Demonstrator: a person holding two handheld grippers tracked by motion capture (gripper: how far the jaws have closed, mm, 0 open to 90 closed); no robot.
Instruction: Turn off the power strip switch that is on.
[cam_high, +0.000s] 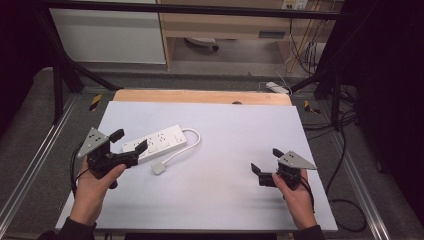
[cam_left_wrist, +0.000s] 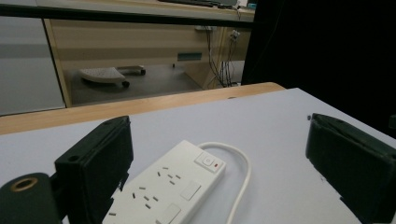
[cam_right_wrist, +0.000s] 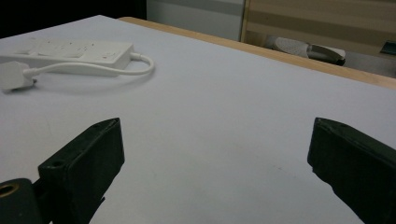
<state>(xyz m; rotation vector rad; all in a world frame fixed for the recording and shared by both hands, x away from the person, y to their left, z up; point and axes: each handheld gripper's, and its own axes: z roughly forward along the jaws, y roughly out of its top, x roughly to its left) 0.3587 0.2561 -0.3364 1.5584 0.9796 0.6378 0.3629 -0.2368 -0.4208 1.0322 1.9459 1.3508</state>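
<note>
Near the table's left edge, open left tongs (cam_high: 129, 141) straddle the power strip (cam_high: 155, 142).

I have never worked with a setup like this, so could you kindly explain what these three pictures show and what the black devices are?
A person at a table holds a hand-operated two-jaw black gripper in each hand. The high view looks down from above: the left gripper is at the left, the right gripper at the right. The other two pictures come from cameras riding on each gripper, looking out between its own black jaws. On the pale grey table surface lies a white plastic power strip with its white cord looped round to a white plug. Both grippers are open and hold nothing; the left one has its jaws around the near end of the strip, the right one is over bare table.
</note>
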